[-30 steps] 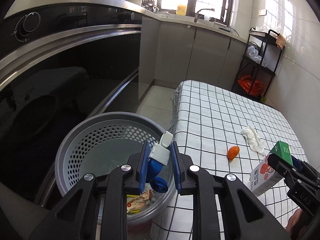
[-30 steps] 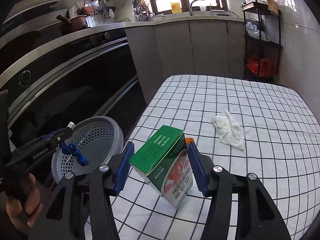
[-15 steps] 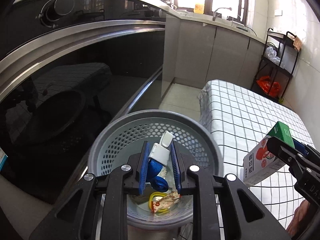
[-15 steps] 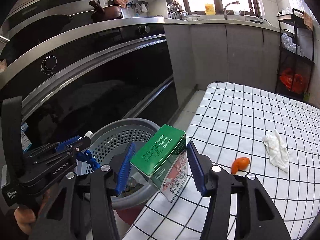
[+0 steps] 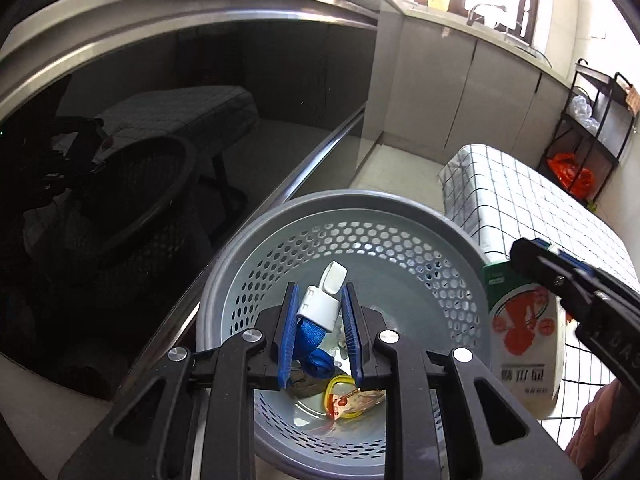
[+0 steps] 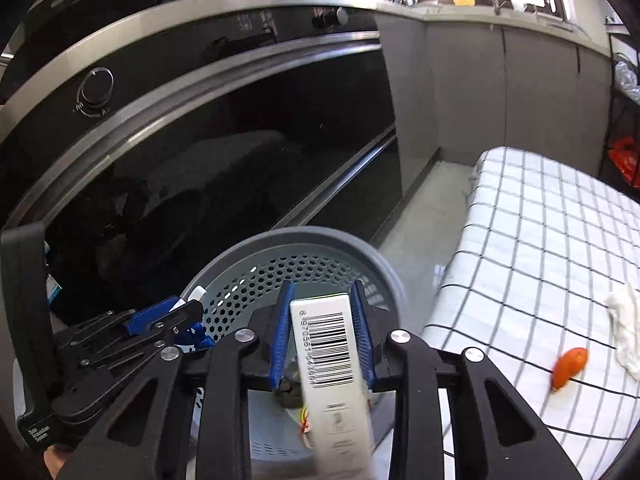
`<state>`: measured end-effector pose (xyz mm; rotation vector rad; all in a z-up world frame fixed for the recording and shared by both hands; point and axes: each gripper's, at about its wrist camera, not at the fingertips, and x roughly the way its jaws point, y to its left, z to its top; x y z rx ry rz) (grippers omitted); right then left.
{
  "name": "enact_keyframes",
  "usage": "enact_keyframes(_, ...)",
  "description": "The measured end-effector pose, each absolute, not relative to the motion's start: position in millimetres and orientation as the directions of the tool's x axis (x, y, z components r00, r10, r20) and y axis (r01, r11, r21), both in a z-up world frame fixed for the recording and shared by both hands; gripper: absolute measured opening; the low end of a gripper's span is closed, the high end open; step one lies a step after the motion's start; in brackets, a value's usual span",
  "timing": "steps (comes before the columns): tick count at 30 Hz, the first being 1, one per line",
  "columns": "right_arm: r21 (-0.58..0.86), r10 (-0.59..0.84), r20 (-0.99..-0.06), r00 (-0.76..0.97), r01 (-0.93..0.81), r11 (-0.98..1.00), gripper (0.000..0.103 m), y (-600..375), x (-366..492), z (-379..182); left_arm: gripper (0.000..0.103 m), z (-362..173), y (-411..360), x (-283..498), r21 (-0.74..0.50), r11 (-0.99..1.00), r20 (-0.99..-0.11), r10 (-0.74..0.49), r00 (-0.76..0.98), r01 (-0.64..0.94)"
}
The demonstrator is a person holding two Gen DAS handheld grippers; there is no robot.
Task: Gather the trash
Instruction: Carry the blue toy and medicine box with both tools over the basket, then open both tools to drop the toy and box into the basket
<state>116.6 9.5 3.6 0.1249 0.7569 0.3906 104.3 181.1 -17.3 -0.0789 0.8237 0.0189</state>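
Both grippers are now sitting over the grey perforated basket (image 5: pixel 280 240), which has shifted from lower left to lower centre of each frame. Left gripper (image 5: pixel 320 330) is clamping a white clip with blue strap (image 5: pixel 318 308) between its blue pads, directly above wrappers in the basket bottom. Right gripper (image 6: pixel 322 336) is closing its jaws with the milk carton (image 6: pixel 332 364) between them, barcode side up, hanging over the basket; orange peel (image 6: pixel 570 366) and white tissue (image 6: pixel 624 332) are lying on the checked tablecloth (image 6: pixel 540 240) at right.
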Motion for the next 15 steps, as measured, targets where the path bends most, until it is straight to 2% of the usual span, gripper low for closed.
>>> enact_keyframes(7, 0.265, 0.407, -0.670, 0.621, -0.312, 0.912, 0.027, 24.5, 137.3, -10.6, 0.023, -23.0, 189.8, 107.9, -0.070, 0.995, -0.742, -0.008, 0.670, -0.066)
enact_keyframes(9, 0.270, 0.403, -0.671, 0.622, -0.302, 0.914, 0.039, 19.7, 138.6, -11.2, 0.023, -24.6, 192.0, 108.4, -0.081, 0.994, -0.748, -0.013, 0.663, -0.072)
enact_keyframes(11, 0.274, 0.401, -0.657, 0.638, -0.294, 0.916, 0.047, 17.1, 136.1, -8.6, 0.028, -24.3, 193.6, 108.2, -0.085, 0.993, -0.748, -0.014, 0.664, -0.075)
enact_keyframes(12, 0.274, 0.401, -0.649, 0.647, -0.293, 0.916, 0.050, 16.1, 135.5, -7.6, 0.034, -23.2, 193.8, 107.4, -0.084, 0.993, -0.744, -0.010, 0.668, -0.078)
enact_keyframes(13, 0.269, 0.395, -0.643, 0.656, -0.290, 0.919, 0.050, 15.0, 134.9, -5.9, 0.041, -22.7, 194.5, 106.7, -0.081, 0.994, -0.740, -0.007, 0.672, -0.079)
enact_keyframes(15, 0.257, 0.387, -0.643, 0.661, -0.290, 0.922, 0.050, 13.1, 129.8, -5.6, 0.047, -20.8, 193.3, 105.2, -0.074, 0.994, -0.734, 0.000, 0.680, -0.080)
